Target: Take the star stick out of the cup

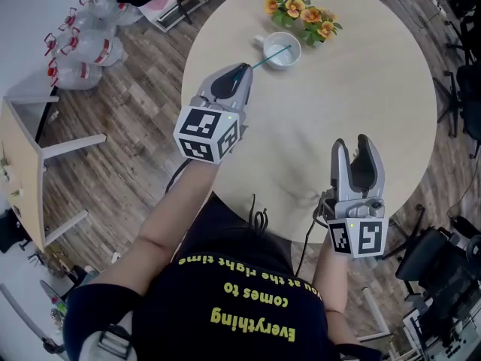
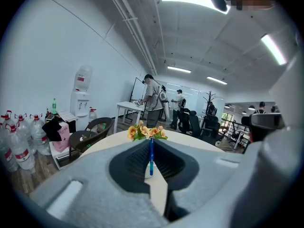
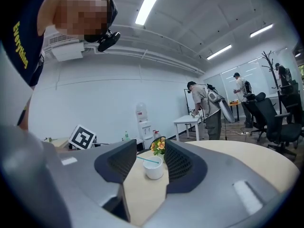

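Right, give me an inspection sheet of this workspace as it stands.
Surface: round beige table.
Job's things: white cup near the far edge; star stick leaning out of it to the left, its star end not visible.
Clutter: orange flowers just beyond the cup.
Grippers: left hand-held gripper shut on the stick's outer end; right hand-held gripper open, empty, over the table's near side.
Cables: dark cable hanging below the right hand-held gripper.
Surroundings: wooden floor; water bottles at left; office chairs at right; people at desks farther off.
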`<state>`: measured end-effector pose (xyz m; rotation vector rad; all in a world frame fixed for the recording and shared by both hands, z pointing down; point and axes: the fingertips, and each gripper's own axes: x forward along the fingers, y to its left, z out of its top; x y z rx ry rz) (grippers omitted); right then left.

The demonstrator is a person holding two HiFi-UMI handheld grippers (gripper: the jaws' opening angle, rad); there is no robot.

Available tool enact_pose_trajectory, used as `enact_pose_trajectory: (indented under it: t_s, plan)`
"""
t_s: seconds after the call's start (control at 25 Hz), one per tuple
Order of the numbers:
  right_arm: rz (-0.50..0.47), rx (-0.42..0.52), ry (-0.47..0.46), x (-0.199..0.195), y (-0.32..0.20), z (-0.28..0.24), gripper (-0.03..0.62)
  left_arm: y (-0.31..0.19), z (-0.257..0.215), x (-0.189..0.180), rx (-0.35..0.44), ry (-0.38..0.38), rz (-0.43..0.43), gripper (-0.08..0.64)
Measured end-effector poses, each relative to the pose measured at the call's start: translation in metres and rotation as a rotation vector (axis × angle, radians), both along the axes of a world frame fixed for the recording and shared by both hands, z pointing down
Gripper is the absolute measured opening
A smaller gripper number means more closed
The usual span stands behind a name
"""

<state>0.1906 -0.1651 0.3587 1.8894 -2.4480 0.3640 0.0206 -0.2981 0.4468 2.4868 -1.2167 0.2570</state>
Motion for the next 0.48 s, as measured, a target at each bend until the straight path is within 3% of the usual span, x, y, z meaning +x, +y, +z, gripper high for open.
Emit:
enact_pose_trajectory:
  t_s: [0.48]
  plan:
    - [0.026, 0.066, 0.044, 0.001, 0.021, -0.030, 0.060, 0.029, -0.053, -0.013, 0.124, -0.003, -0.009, 0.018]
